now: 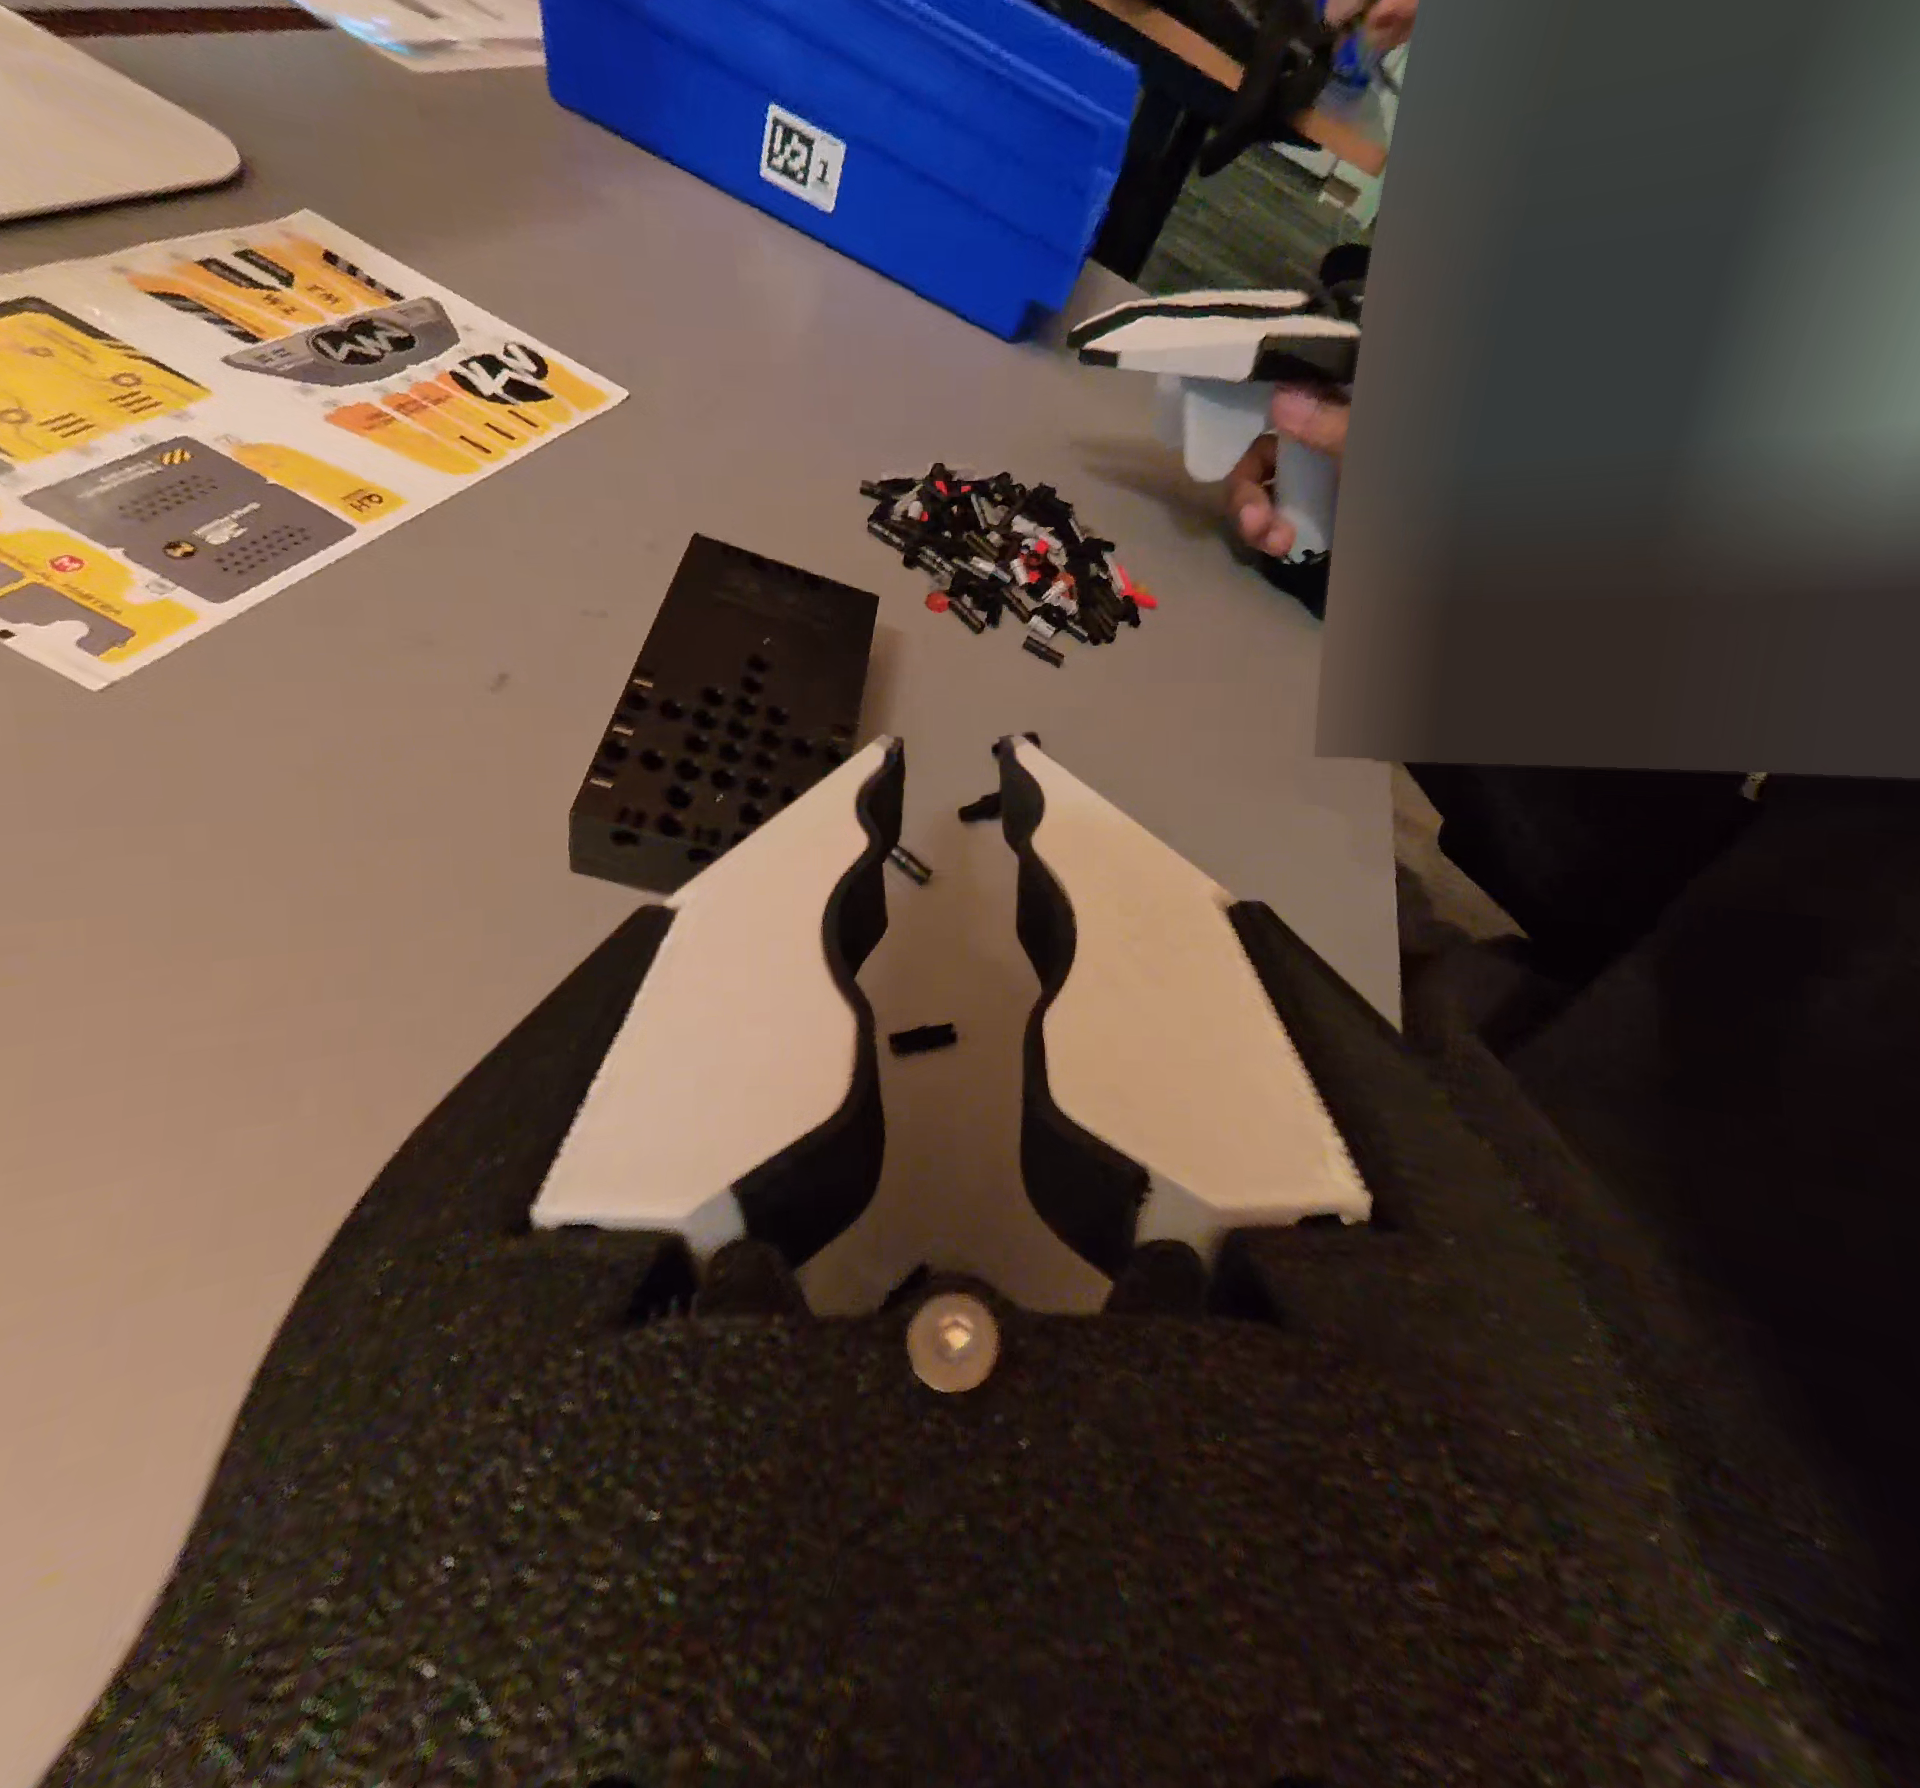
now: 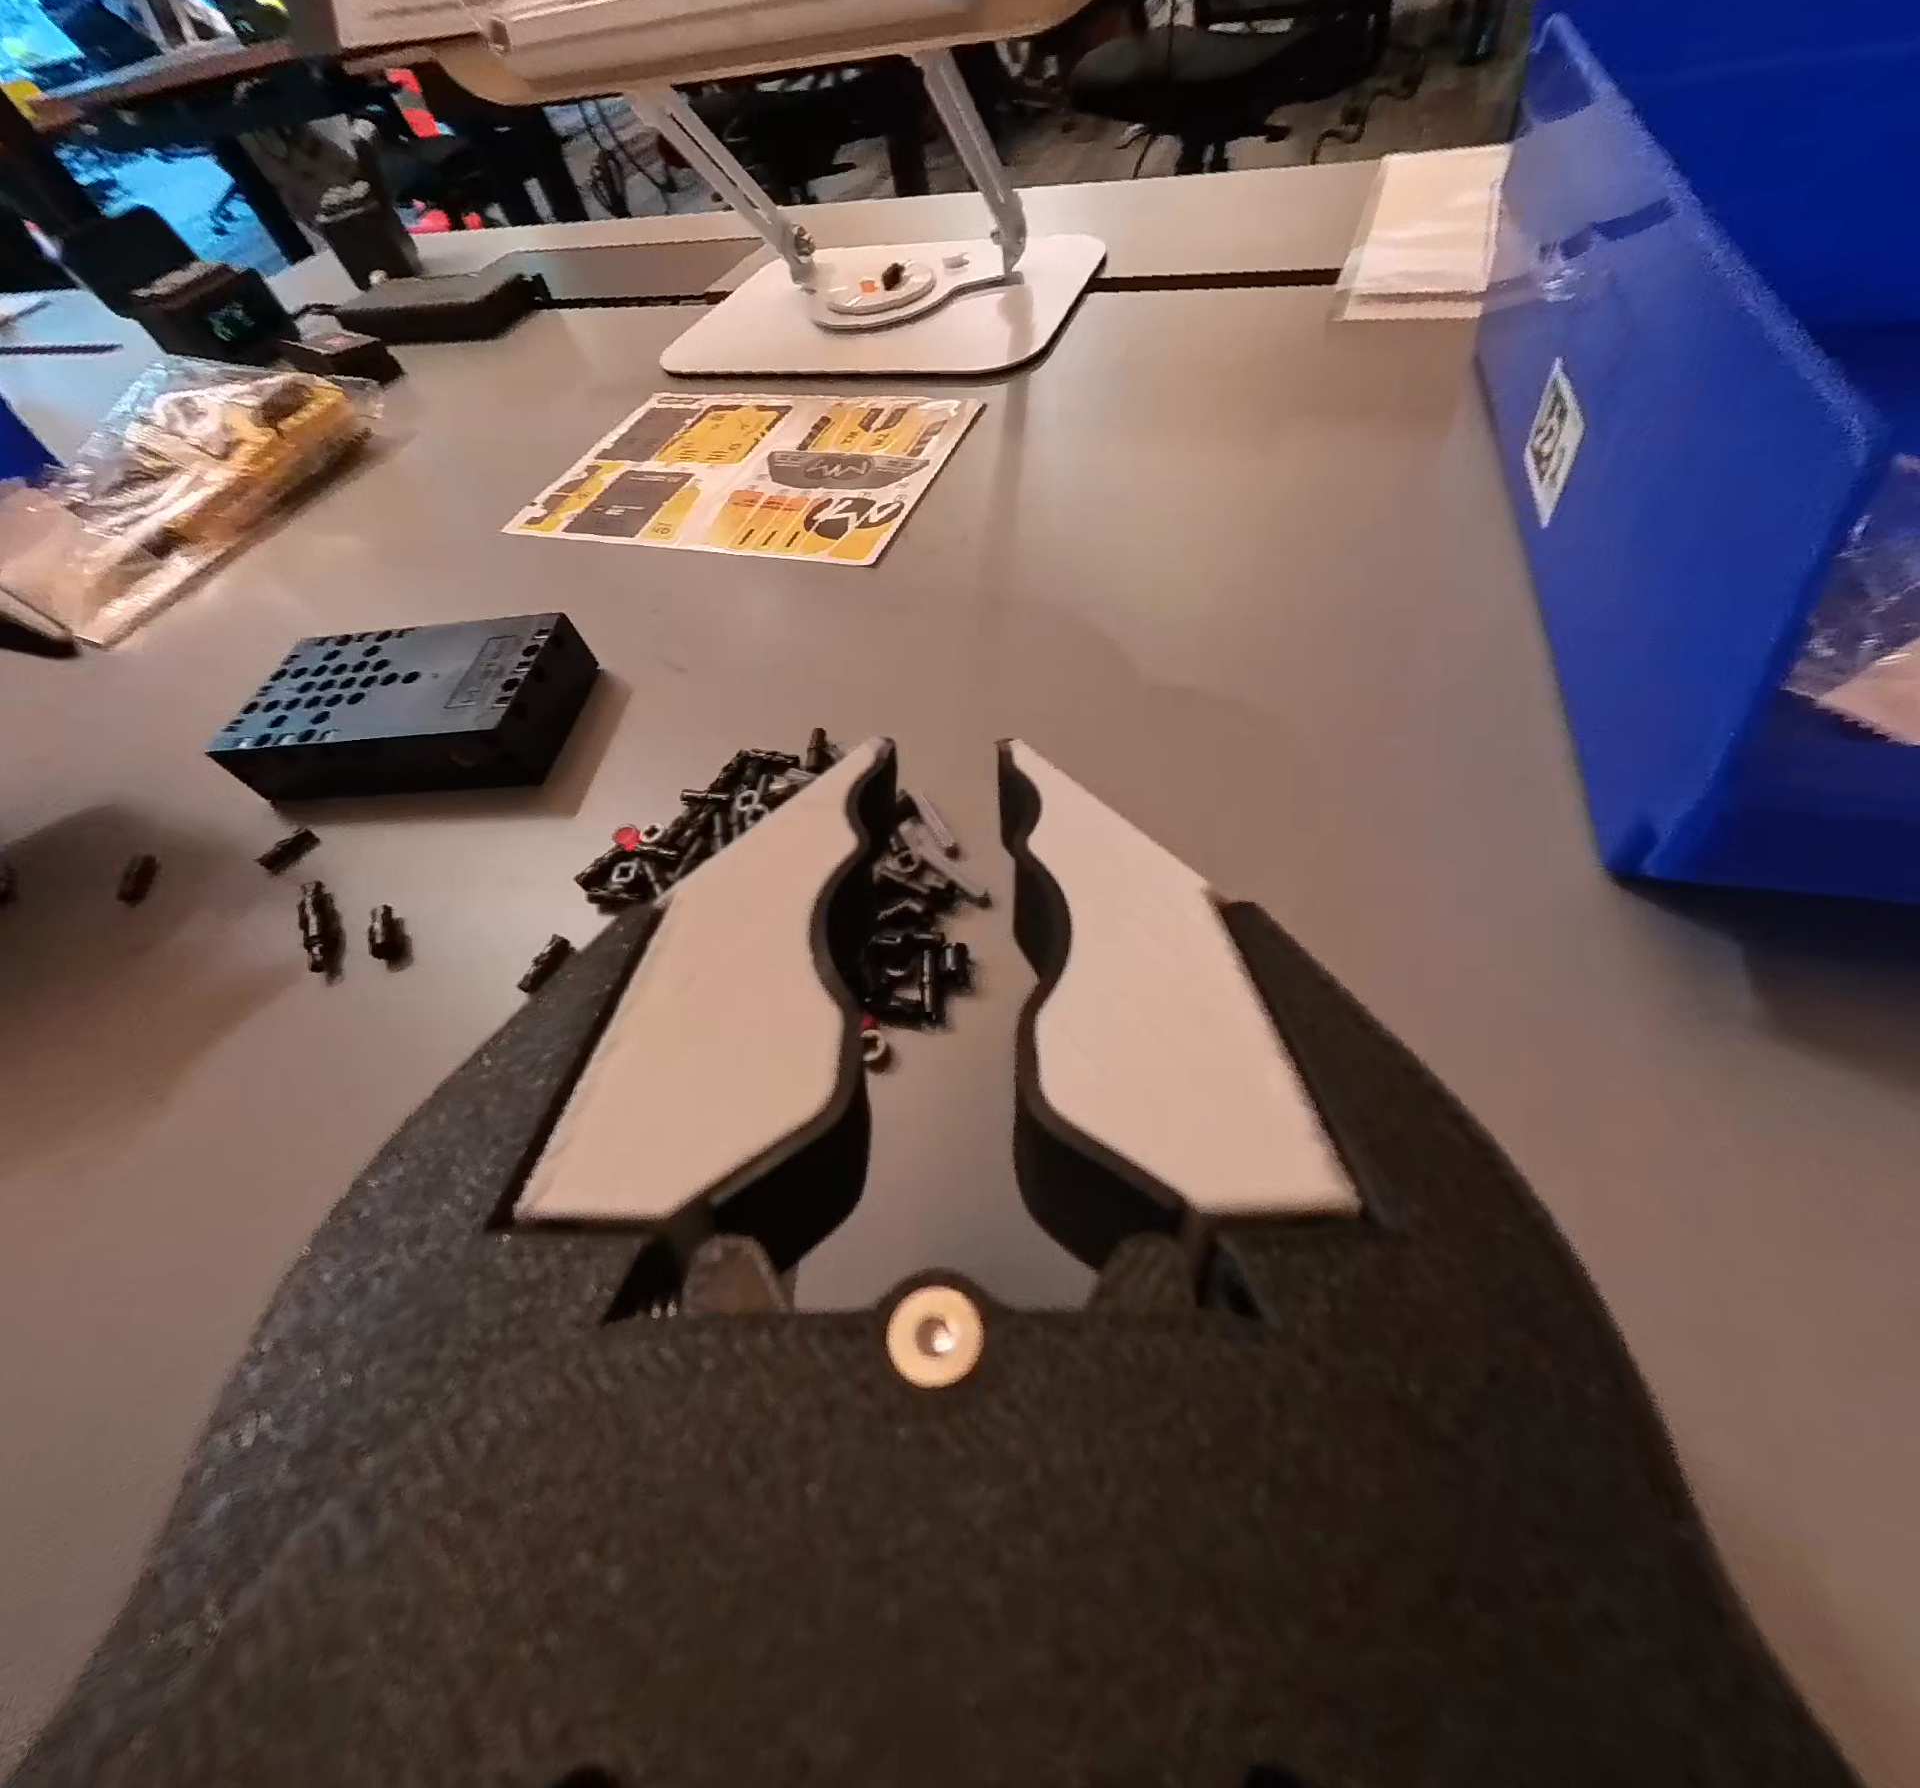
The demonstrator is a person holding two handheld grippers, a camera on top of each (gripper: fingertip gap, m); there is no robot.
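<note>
1. The left gripper (image 1: 948, 751) is seen low in the centre of the left wrist view with its jaws parted and nothing between them. It hovers over a grey table (image 1: 312, 907), just beside the black perforated block (image 1: 727, 710), with three loose black pins (image 1: 923, 1039) scattered under and between its fingers.

2. The right gripper (image 2: 945, 751) is likewise released and empty. Its tips hang over the pile of small black pins (image 2: 904, 917) at the centre of the right wrist view; whether they touch it cannot be told.

3. The pins are judged light, stiff and smooth, apt to roll or scatter; each would best be pinched across its middle. Their long axes lie flat in every direction.

4. The block is judged rigid and heavier, best gripped across its short width. In the right wrist view its long axis runs from middle left towards the centre, holed face upward.

5. A sticker sheet (image 2: 748, 481), a blue bin (image 2: 1714, 543) and a white stand (image 2: 883, 315) are seen farther off.
</note>
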